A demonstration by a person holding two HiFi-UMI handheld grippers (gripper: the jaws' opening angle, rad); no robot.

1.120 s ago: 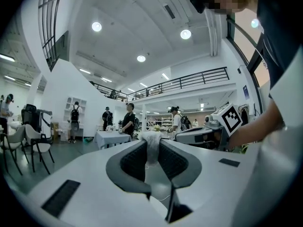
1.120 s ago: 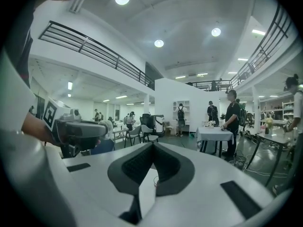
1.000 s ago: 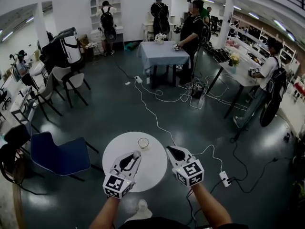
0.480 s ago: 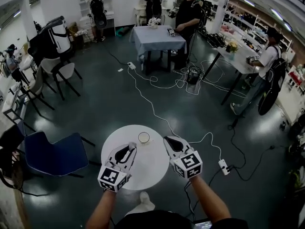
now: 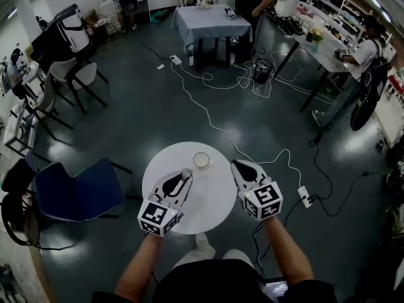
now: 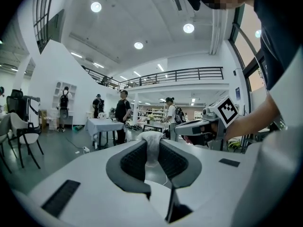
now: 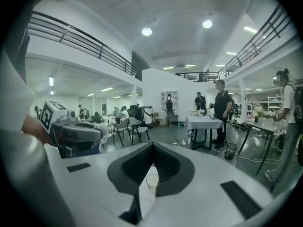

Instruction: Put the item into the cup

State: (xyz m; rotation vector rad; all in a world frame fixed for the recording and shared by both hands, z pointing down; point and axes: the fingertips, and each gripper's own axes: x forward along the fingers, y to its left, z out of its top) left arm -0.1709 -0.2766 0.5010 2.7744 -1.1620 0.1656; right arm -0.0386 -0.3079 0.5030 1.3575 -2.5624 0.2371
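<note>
Nearest in, both forearms reach out over the round white counter [image 5: 211,207]. The left tongs [image 5: 185,176] are clamped on the item [image 5: 187,172], a crumpled white wad. In the left gripper view it sits squeezed between the dark pads of the left tongs [image 6: 152,144], its top bulging out above the tips, so the item [image 6: 150,148] is up in the grip, off the counter. The right tongs [image 5: 238,165] carry nothing. In the right gripper view the right tongs [image 7: 152,145] have their tips together at the point, with only a narrow gap lower down, through which the cup [image 7: 152,180] shows.

A little farther on, the cup [image 5: 201,160] stands upright on the counter's far part, between the two sets of tips and slightly beyond them. The item hangs just to its near left, and I can't tell whether the two touch. The right tongs sit off to the cup's right, apart from it.

Left of the counter is a blue chair [image 5: 79,191]. On the right a power strip [image 5: 305,196] lies on the floor, and a white cable [image 5: 214,128] snakes away across the dark floor. At the far end stands a grey-draped counter [image 5: 208,19].
</note>
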